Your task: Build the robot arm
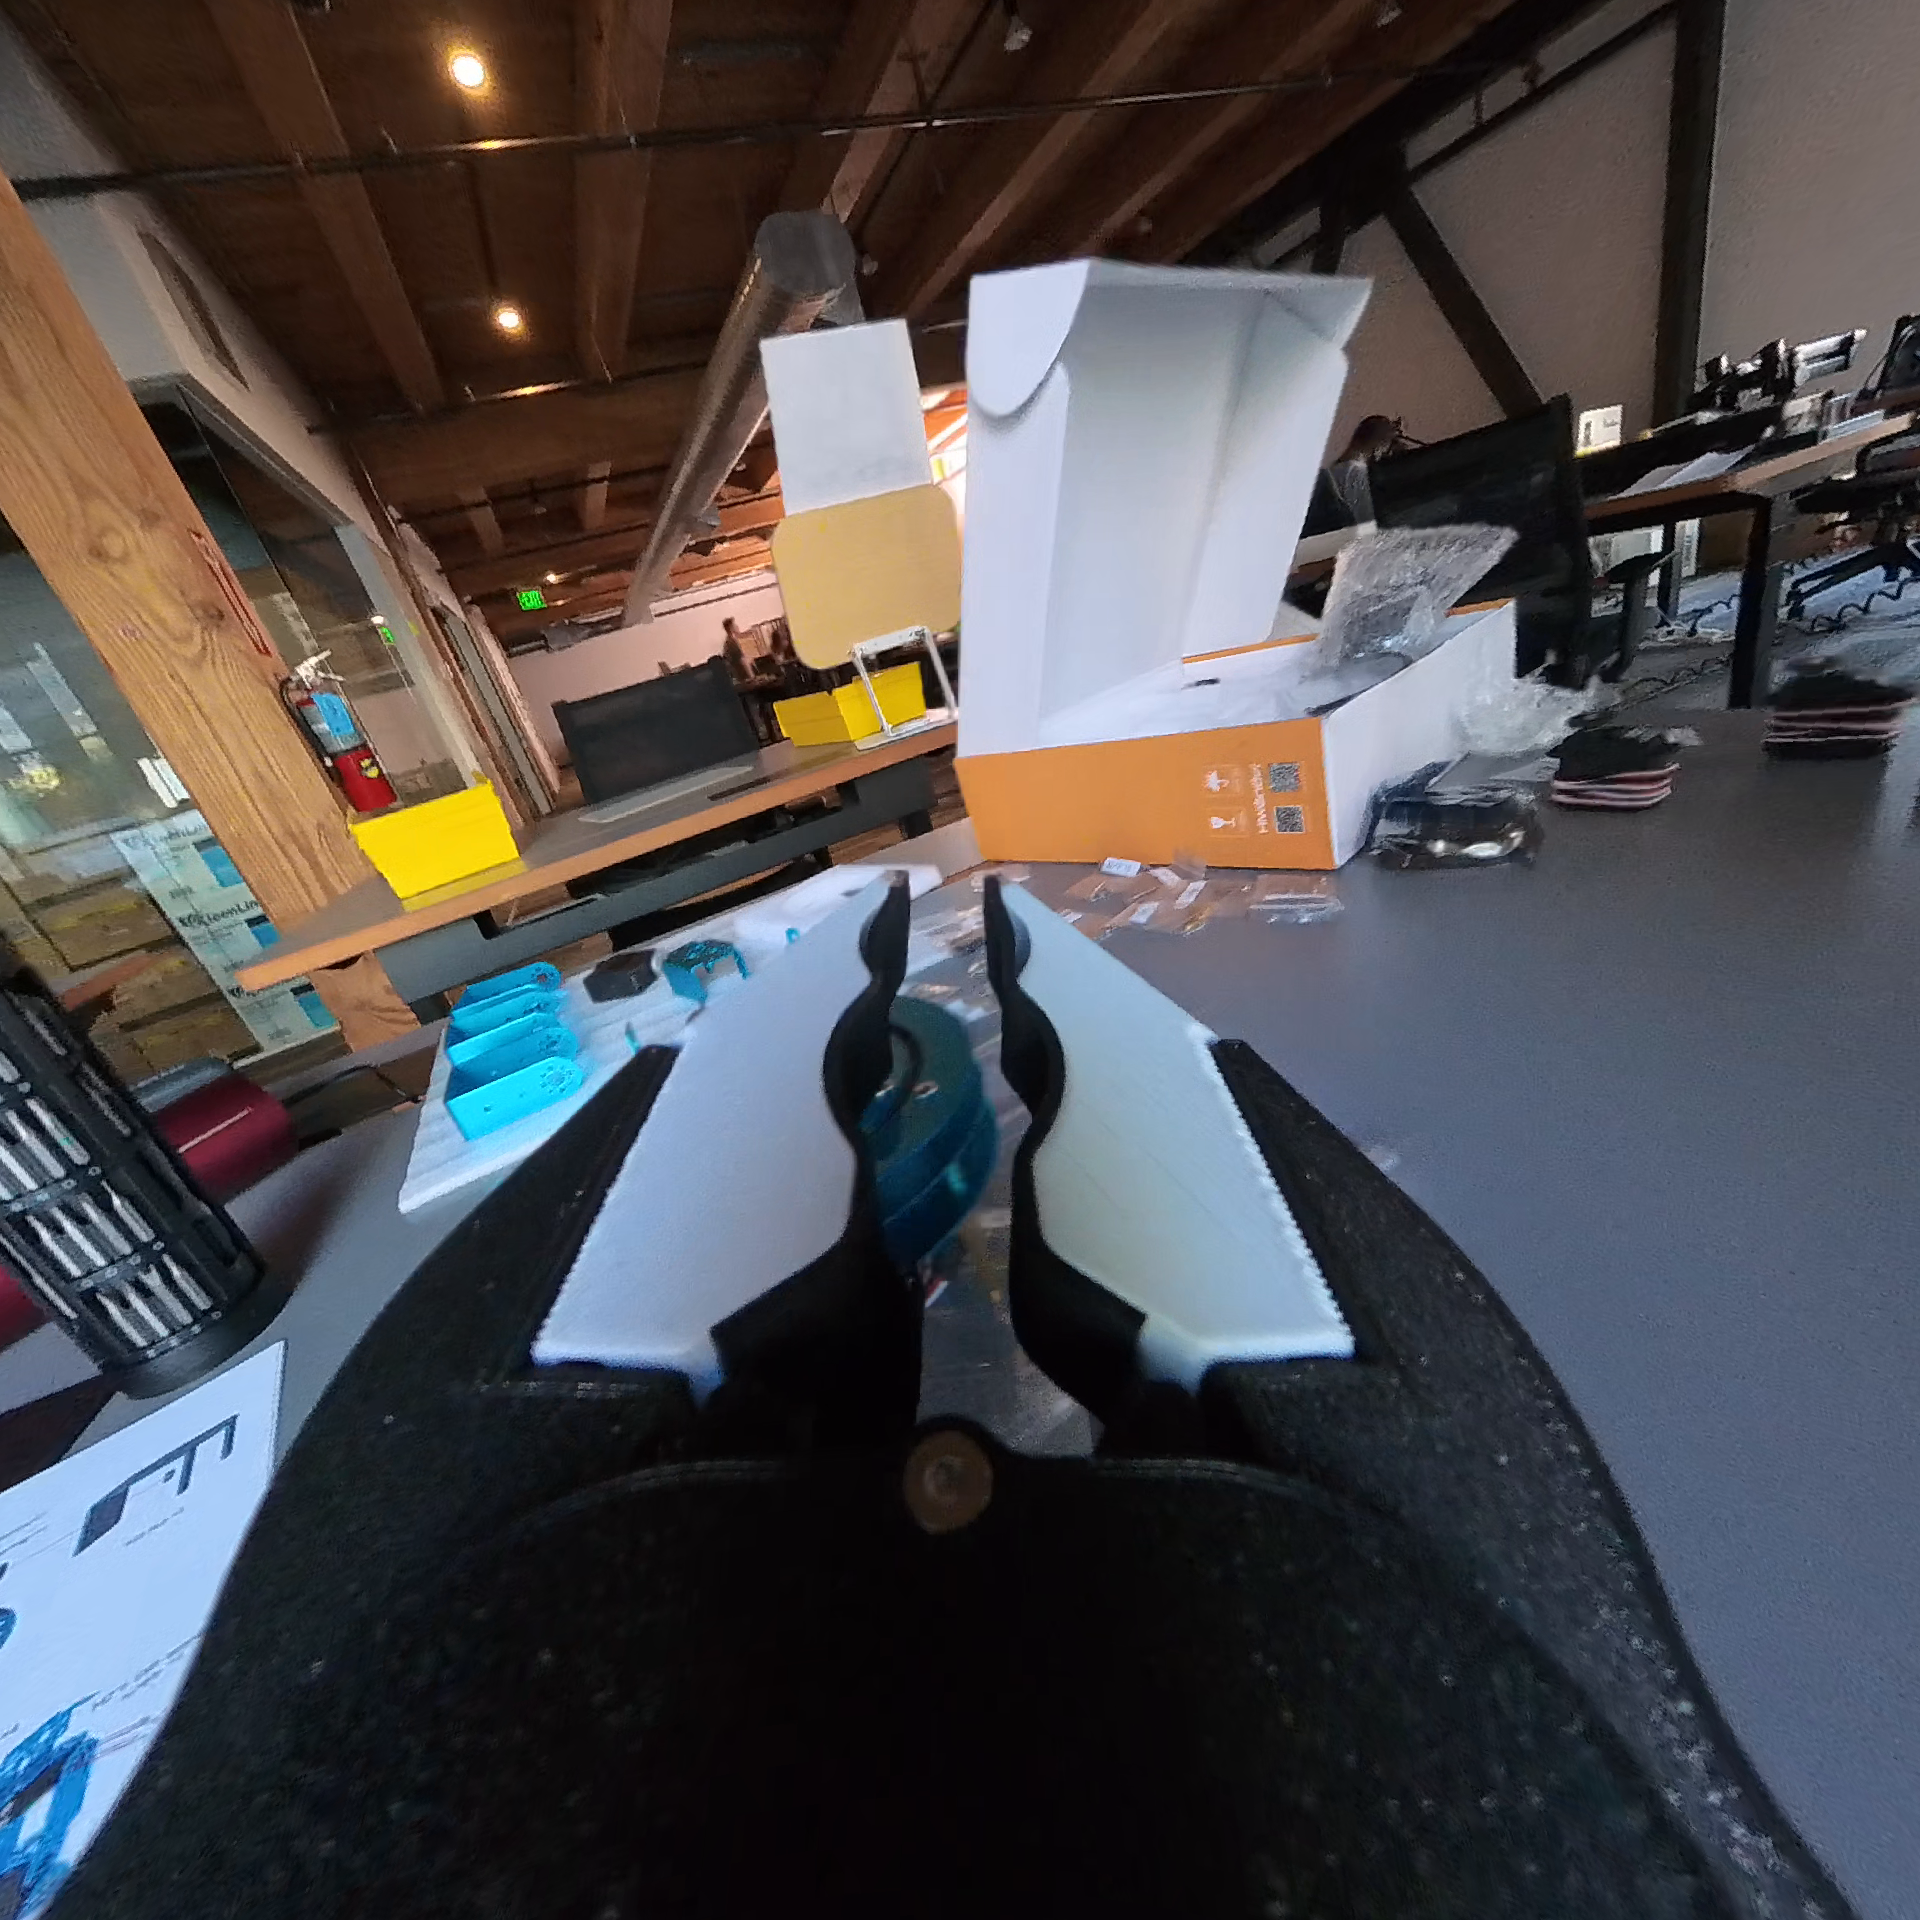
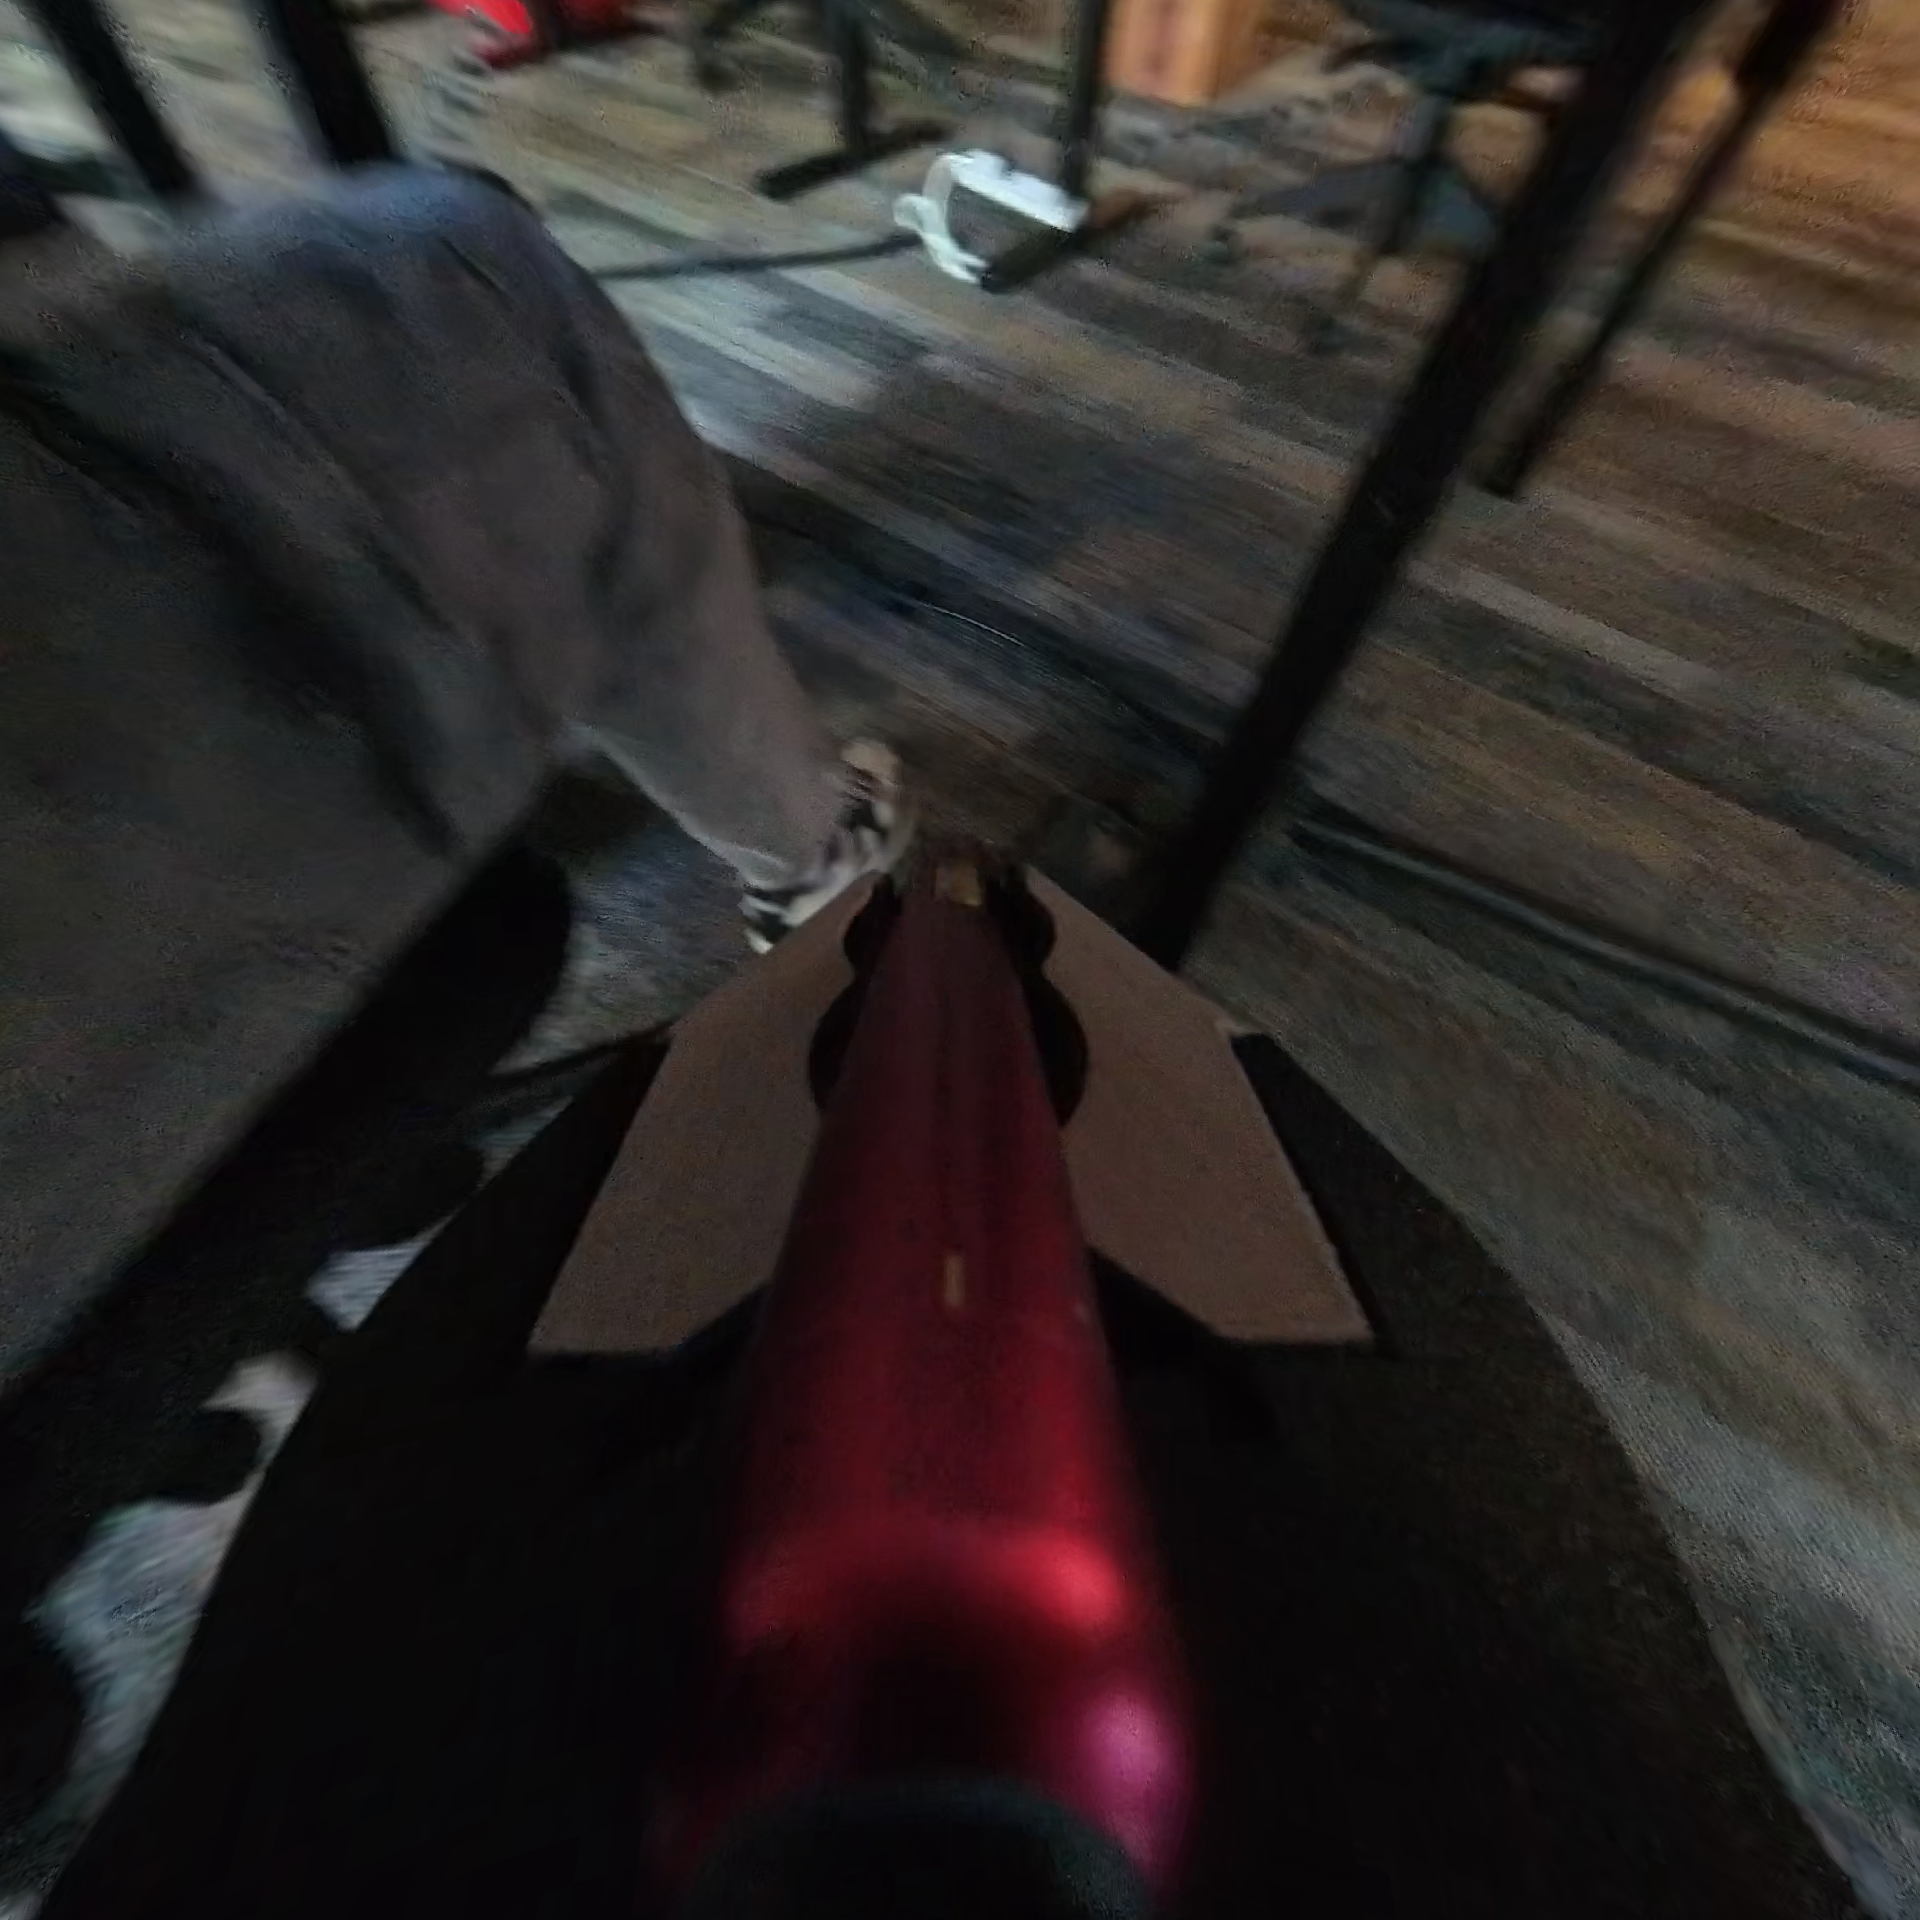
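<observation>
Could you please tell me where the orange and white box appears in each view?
Left wrist view: the orange and white box stands lid-open, right of centre on the grey table, beyond the left gripper.
Right wrist view: not in it; the right gripper holds a red tool.
Shared landmark: none certain; black desk legs show in both.

Above you runs a dark timber ceiling point(image 1: 540, 208) with recessed lights point(image 1: 467, 70) glowing. A wooden post point(image 1: 135, 623) stands at your left beside glass walls point(image 1: 94, 748). Grey tables point(image 1: 1558, 1039) and desks point(image 1: 623, 842) fill the room. Below you lies streaked carpet point(image 2: 1507, 779), crossed by black table legs point(image 2: 1382, 540).
</observation>
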